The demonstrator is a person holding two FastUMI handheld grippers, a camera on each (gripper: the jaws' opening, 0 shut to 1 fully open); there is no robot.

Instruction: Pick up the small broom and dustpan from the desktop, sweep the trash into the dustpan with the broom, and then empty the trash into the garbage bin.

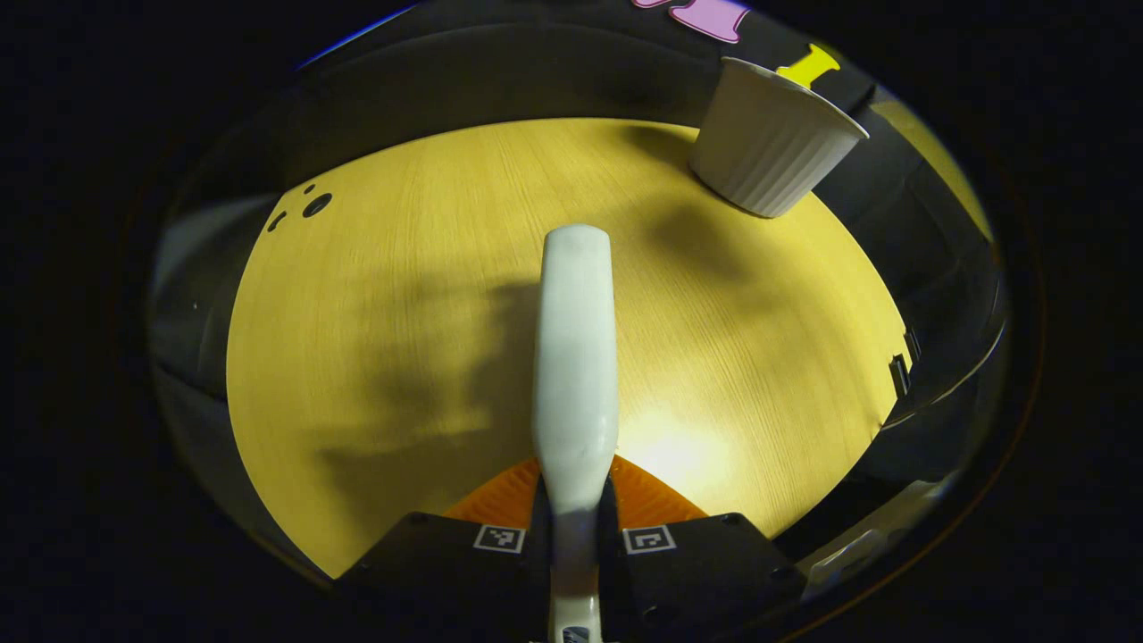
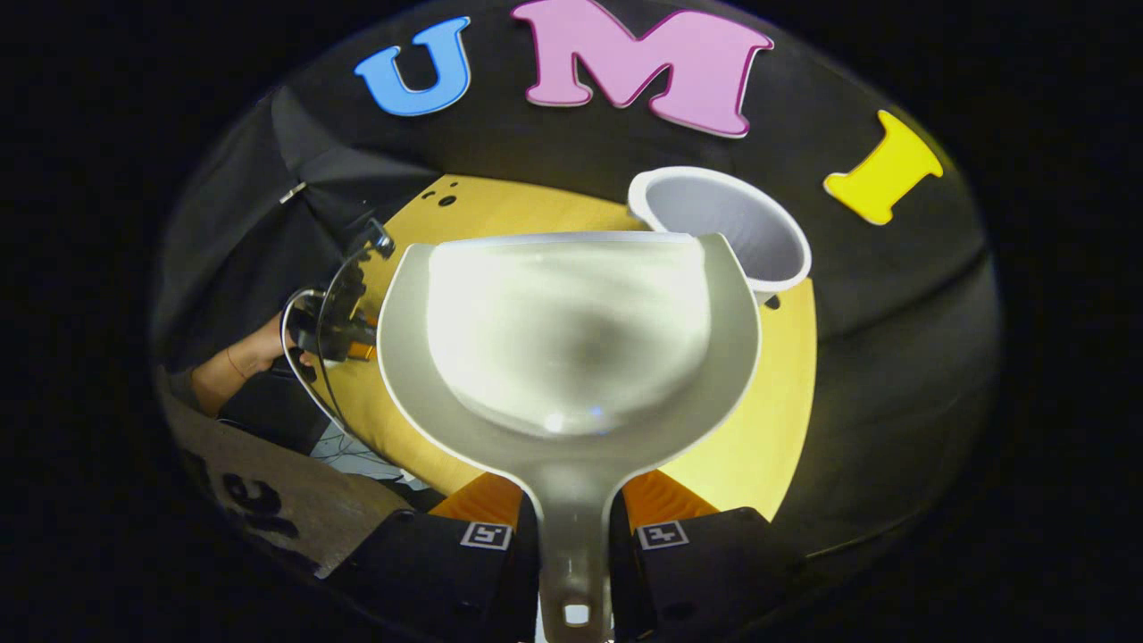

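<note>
The left gripper (image 1: 576, 536) pinches the broom (image 1: 576, 357) handle, the right gripper (image 2: 574, 536) clamps the light, rigid dustpan (image 2: 571, 330) by its handle, near the bin (image 2: 723, 232) at the table's (image 1: 357, 357) far edge.

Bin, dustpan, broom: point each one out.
Bin (image 2: 714, 223): right gripper view, inside wall.
Dustpan (image 2: 571, 330): right gripper view, middle of the scoop.
Broom (image 1: 576, 357): left gripper view, middle of the handle.

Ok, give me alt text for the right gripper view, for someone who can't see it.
The right gripper grips the handle of a white dustpan, its empty scoop held above the wooden desktop. A white ribbed bin stands behind it; the left gripper is far left.
</note>
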